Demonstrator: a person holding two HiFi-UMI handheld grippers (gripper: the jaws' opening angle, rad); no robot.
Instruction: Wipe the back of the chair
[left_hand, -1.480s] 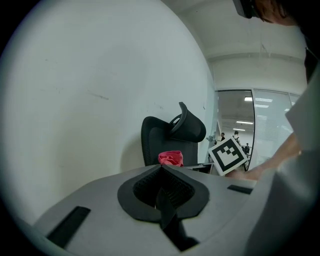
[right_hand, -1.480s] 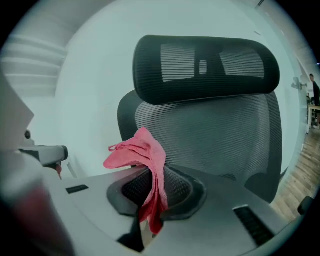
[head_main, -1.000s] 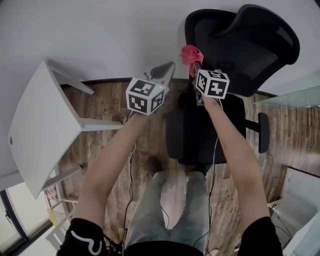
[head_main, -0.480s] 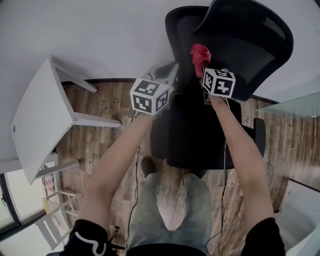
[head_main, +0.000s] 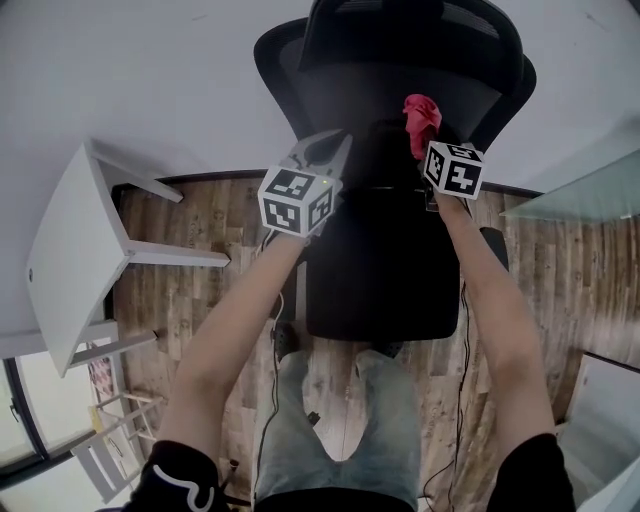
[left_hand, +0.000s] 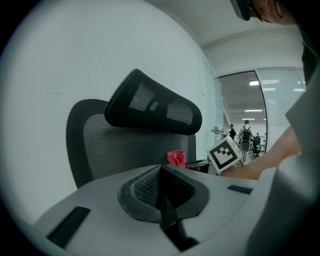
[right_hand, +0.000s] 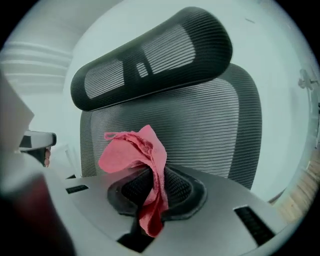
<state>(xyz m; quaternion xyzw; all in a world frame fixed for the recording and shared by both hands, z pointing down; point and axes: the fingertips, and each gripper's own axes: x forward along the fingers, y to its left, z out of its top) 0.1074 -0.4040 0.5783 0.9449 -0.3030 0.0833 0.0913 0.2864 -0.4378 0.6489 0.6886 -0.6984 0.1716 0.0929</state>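
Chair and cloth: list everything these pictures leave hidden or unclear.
- Contact between red cloth and chair back: right gripper view gives no depth; head view looks down too steeply.
- Chair base: head view, hidden under the seat.
- Rear face of the chair back: hidden by the back itself in every view.
- Dust on the chair back: too fine in all views.

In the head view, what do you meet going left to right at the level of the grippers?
White table → left gripper → red cloth pinched in the right gripper → glass panel.
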